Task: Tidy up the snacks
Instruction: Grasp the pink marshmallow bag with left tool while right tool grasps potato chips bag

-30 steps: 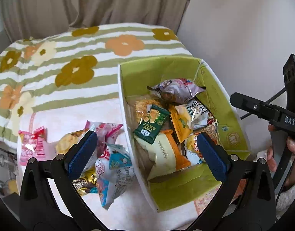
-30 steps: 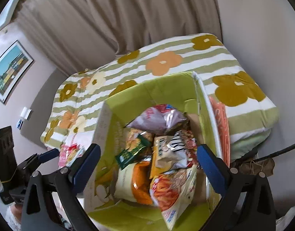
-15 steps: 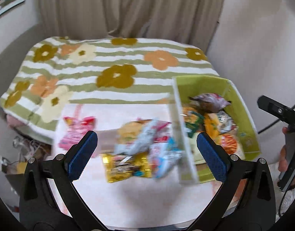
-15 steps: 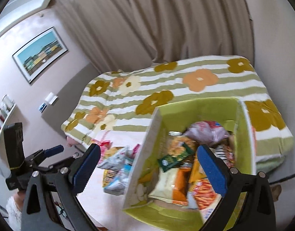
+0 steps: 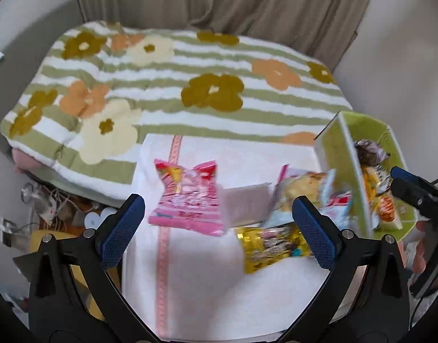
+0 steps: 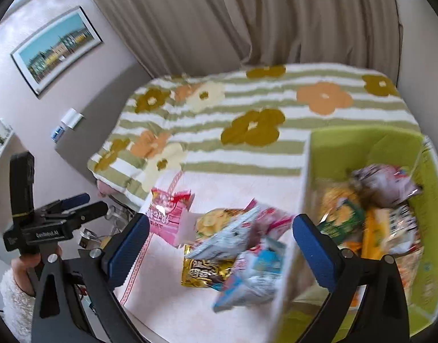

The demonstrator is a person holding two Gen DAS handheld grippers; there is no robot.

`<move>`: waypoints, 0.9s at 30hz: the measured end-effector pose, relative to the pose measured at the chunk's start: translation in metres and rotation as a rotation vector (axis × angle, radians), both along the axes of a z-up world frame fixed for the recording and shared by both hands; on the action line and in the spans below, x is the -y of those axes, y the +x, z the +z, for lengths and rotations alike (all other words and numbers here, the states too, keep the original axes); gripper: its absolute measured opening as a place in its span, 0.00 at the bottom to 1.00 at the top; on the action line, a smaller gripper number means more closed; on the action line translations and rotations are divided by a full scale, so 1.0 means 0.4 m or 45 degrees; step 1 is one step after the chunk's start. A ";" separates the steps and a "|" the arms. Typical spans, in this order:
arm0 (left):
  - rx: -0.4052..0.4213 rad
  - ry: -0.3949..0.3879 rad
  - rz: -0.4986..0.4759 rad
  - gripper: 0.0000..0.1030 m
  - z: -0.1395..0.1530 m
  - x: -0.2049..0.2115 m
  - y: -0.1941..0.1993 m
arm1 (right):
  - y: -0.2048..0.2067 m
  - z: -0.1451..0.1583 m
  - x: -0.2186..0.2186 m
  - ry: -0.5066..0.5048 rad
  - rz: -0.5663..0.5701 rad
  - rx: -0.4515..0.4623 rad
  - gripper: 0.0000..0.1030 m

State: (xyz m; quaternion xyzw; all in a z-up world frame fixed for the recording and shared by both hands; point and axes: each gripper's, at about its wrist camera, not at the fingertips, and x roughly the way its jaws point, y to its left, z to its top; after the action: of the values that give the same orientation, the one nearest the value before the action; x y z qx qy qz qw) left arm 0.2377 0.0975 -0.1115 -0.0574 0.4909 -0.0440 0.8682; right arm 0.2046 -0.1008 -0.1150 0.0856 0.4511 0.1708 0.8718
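Currently both hand-held grippers, left (image 5: 219, 230) and right (image 6: 220, 250), are held apart and empty above the worktop (image 5: 207, 291). Loose snacks (image 6: 241, 245) are piled just beside the green box (image 6: 427, 171); the pink packet (image 5: 189, 200) is probably targeted next and is best pinched by one flat edge.

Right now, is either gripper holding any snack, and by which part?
Nothing is held. The left gripper and right gripper are both open, with no snack between their fingers.
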 end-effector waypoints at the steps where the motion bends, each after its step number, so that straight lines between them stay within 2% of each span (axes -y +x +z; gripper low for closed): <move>1: -0.020 -0.009 -0.014 0.99 -0.019 -0.018 0.014 | 0.006 -0.020 -0.023 -0.017 -0.010 -0.020 0.97; 7: -0.152 -0.076 -0.132 0.99 -0.157 -0.087 0.110 | 0.040 -0.133 -0.119 -0.101 -0.102 -0.126 0.97; 14: -0.258 -0.114 -0.187 0.97 -0.309 -0.113 0.196 | 0.076 -0.197 -0.163 -0.233 -0.187 -0.192 0.97; 20: -0.318 -0.117 -0.235 0.96 -0.380 -0.100 0.224 | 0.105 -0.236 -0.159 -0.263 -0.245 -0.252 0.97; 27: -0.363 -0.074 -0.259 0.95 -0.437 -0.057 0.238 | 0.119 -0.261 -0.157 -0.258 -0.271 -0.285 0.97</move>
State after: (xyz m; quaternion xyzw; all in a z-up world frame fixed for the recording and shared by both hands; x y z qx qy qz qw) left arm 0.3330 0.1201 -0.2862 -0.0380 0.6108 -0.1372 0.7789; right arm 0.2524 -0.0381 -0.2193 0.0630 0.5486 0.0207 0.8334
